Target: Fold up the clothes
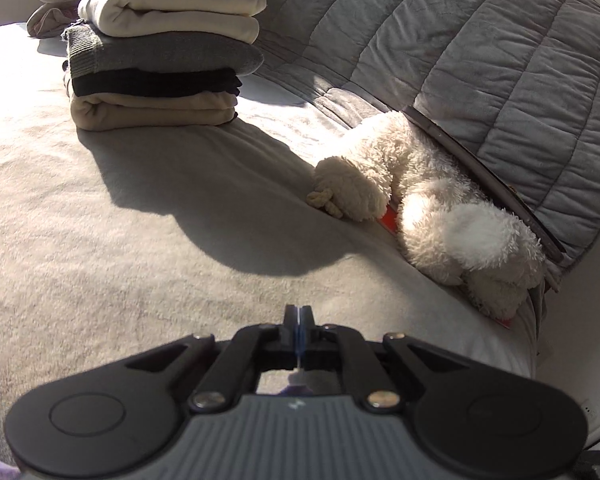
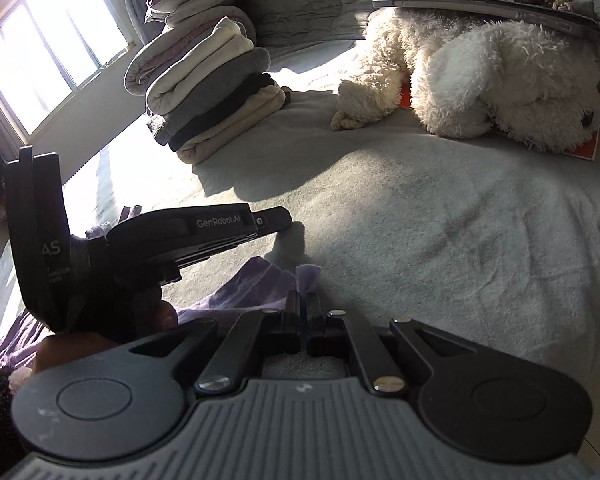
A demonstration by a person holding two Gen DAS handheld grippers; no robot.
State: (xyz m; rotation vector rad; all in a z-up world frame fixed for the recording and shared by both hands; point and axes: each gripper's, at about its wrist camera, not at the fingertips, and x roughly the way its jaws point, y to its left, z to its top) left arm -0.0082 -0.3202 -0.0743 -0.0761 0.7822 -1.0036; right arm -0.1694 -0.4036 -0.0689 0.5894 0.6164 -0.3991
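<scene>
Bed [image 1: 100, 216] ahead of both tongs; folded stack [image 1: 156, 64] far ahead-left. Lilac garment [image 2: 236, 284] spread low between tongs. Right tongs [image 2: 306, 300] pressed together, pinching a lilac edge. Left tongs [image 1: 299, 316] closed; contents hidden. I judge mid-fold: next needs both edges carried together. Garment mostly out of view.

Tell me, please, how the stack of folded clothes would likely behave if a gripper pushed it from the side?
The stack of folded clothes would probably shear rather than slide whole: its soft layers overhang unevenly. It looks tall for its base, so the cream top piece might tip off first. The plush bed cover likely adds drag.
</scene>
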